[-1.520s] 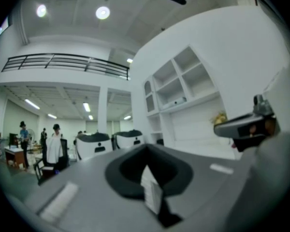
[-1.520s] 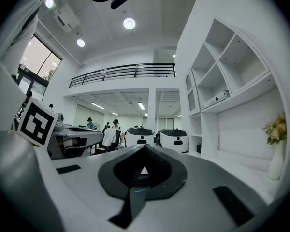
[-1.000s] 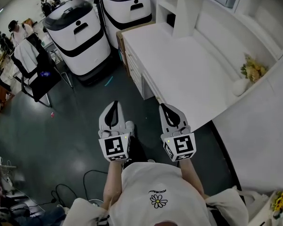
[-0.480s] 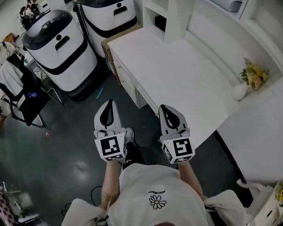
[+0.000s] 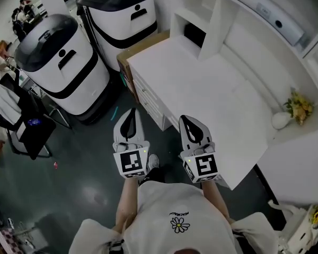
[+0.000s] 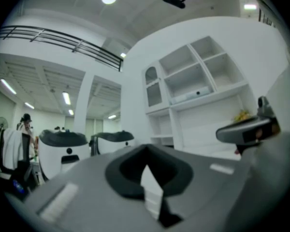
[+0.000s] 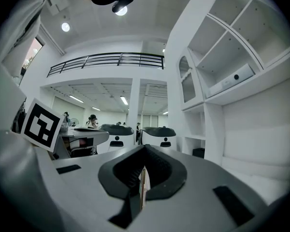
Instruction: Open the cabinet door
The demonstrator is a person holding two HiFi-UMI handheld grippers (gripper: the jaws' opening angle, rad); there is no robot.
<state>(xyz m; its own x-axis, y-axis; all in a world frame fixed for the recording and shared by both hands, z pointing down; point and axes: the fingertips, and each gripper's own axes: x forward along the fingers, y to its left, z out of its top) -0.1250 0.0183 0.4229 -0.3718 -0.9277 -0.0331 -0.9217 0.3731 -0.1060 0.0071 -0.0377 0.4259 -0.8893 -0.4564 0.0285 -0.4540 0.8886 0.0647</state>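
Note:
A low white cabinet (image 5: 148,102) with drawer and door fronts stands under a white desk top (image 5: 222,99), ahead and to the right in the head view. My left gripper (image 5: 129,114) hangs over the dark floor just left of the cabinet front, shut and empty. My right gripper (image 5: 187,120) hovers at the desk's near edge, also shut with nothing in it. The left gripper view has the left gripper (image 6: 148,168) pointing level at white wall shelves (image 6: 193,81). From the right gripper (image 7: 143,172), the right gripper view looks along the shelving (image 7: 222,66). Neither gripper touches the cabinet.
Two big white-and-black machines (image 5: 61,62) (image 5: 124,15) stand on the floor left of the desk. A chair with clothes (image 5: 16,115) is at the far left. A vase of flowers (image 5: 292,110) sits at the desk's right end. People stand far back at the left.
Both grippers have travelled forward along the desk, still side by side and shut. The two machines and the shelf unit have come closer in the head view.

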